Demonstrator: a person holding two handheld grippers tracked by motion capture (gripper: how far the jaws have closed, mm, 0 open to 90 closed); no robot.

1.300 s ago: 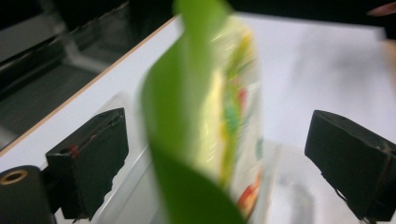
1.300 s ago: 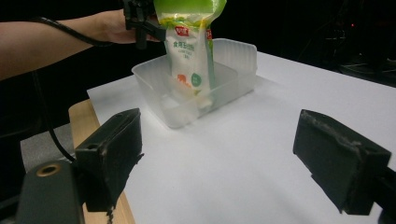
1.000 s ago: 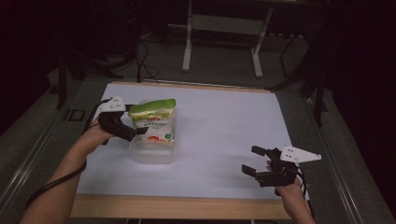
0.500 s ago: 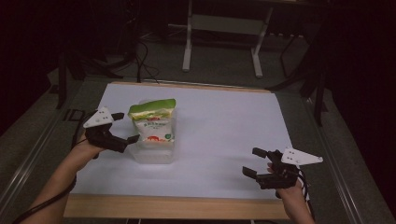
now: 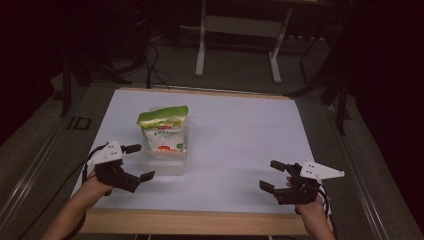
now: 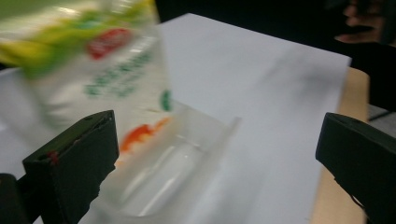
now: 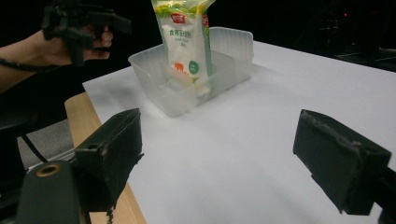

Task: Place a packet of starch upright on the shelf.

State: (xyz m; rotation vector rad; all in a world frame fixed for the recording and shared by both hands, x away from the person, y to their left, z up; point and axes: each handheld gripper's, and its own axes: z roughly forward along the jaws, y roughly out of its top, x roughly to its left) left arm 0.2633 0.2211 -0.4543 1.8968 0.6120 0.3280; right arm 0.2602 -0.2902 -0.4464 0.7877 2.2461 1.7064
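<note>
A green-and-white food pouch (image 5: 162,131) stands upright inside a clear plastic tub (image 5: 165,161) on the white table. The right gripper view shows the same pouch (image 7: 185,37) and tub (image 7: 233,51) from the front. My left gripper (image 5: 138,161) is open just left of the tub's near corner, holding nothing. In its own view the pouch (image 6: 88,60) looks blurred, with the tub (image 6: 187,154) between the spread jaws. My right gripper (image 5: 270,176) is open near the front right of the table, far from the tub, with nothing in it.
The white sheet (image 5: 240,130) covers the table, and its wooden front edge (image 5: 195,221) runs between my hands. Beyond the far edge stand a metal frame's legs (image 5: 201,55) and cables on a dark floor.
My left gripper has drawn back from the pouch toward the front left, ending open beside the tub. The pouch stays standing in the tub. The right gripper has barely moved.
</note>
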